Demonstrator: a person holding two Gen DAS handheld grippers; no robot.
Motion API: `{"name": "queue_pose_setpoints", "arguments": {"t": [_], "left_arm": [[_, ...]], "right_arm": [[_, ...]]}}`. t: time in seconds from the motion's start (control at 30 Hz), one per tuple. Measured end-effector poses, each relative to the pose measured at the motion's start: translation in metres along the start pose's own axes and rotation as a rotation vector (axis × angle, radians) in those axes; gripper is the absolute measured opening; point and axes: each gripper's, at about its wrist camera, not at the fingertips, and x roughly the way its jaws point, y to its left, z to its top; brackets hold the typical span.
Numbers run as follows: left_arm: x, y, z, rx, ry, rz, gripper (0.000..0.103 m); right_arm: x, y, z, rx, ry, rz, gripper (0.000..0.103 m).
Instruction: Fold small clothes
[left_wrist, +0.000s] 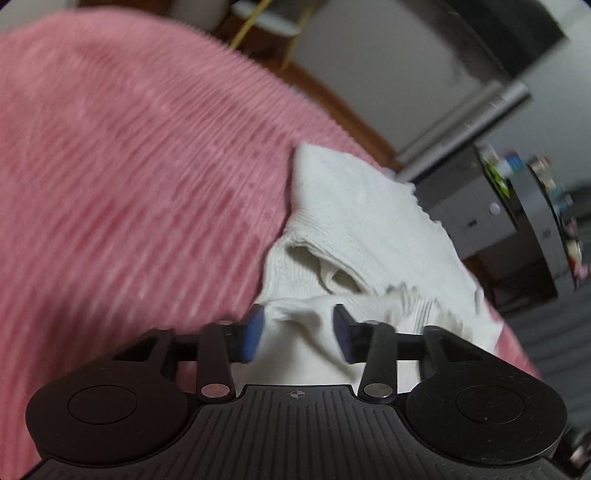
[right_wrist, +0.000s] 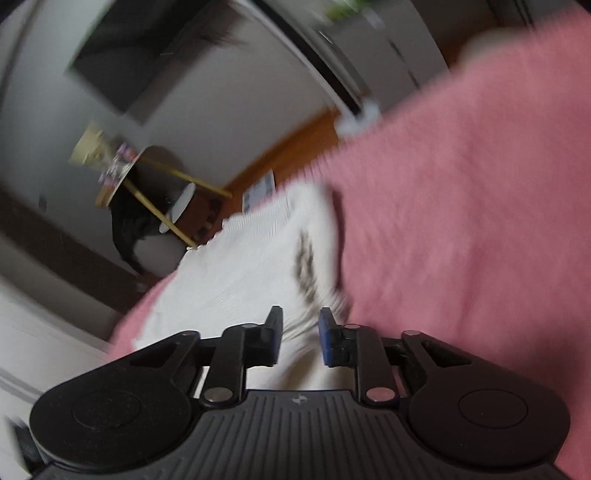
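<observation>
A white knit garment (left_wrist: 369, 229) lies folded on the pink ribbed blanket (left_wrist: 129, 166), near the blanket's right edge, with a layered opening showing at its near side. My left gripper (left_wrist: 297, 328) stands open just over the garment's near edge. A raised fold of white cloth lies between its blue pads (left_wrist: 255, 336), and they do not pinch it. In the right wrist view the same white garment (right_wrist: 251, 273), with a dark printed mark (right_wrist: 304, 266), lies on the pink blanket (right_wrist: 461, 221). My right gripper (right_wrist: 300, 332) is open by a narrow gap, and white cloth shows in that gap.
The blanket's edge drops off close beyond the garment in both views. Past it are a wooden floor (left_wrist: 343, 110), a grey cabinet (left_wrist: 469, 214) and a dark shelf with small items (left_wrist: 546, 206). A small round table with yellow legs (right_wrist: 162, 195) stands on the floor.
</observation>
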Motion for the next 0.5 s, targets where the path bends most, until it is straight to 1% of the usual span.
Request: {"name": "queue_pose_setpoints", "arguments": {"t": [0.07,0.13,0.17,0.2,0.23,0.27,0.3,0.37,0.4,0.5], "left_arm": [[-0.010,-0.002,-0.012,0.121,-0.042,0.022,0.055],[-0.019,-0.005,-0.024,0.232,-0.083,0.044,0.057],[-0.022,-0.006,-0.031,0.271,-0.099,0.043,0.060],[-0.024,-0.008,-0.036,0.297,-0.105,0.031,0.064],[-0.023,-0.009,-0.038,0.314,-0.102,0.020,0.066],[-0.023,-0.010,-0.042,0.331,-0.098,0.018,0.069],[-0.022,-0.013,-0.046,0.351,-0.100,0.030,0.071],[-0.019,-0.020,-0.053,0.422,-0.109,0.079,0.073],[-0.016,-0.023,-0.056,0.462,-0.113,0.099,0.076],[-0.010,-0.036,-0.066,0.591,-0.116,0.112,0.082]], "right_arm": [[-0.011,0.010,-0.011,-0.214,-0.033,-0.036,0.028],[-0.018,0.024,-0.027,-0.422,-0.037,-0.066,0.028],[-0.021,0.032,-0.036,-0.514,-0.042,-0.061,0.031],[-0.021,0.041,-0.046,-0.599,-0.049,-0.050,0.039],[-0.023,0.048,-0.054,-0.672,-0.053,-0.031,0.043],[-0.022,0.056,-0.063,-0.732,-0.064,-0.026,0.052],[-0.019,0.064,-0.071,-0.792,-0.079,-0.033,0.054],[-0.010,0.078,-0.085,-0.895,-0.085,-0.054,0.055],[-0.005,0.084,-0.090,-0.930,-0.086,-0.078,0.055],[0.006,0.086,-0.102,-1.011,-0.102,-0.139,0.055]]}}
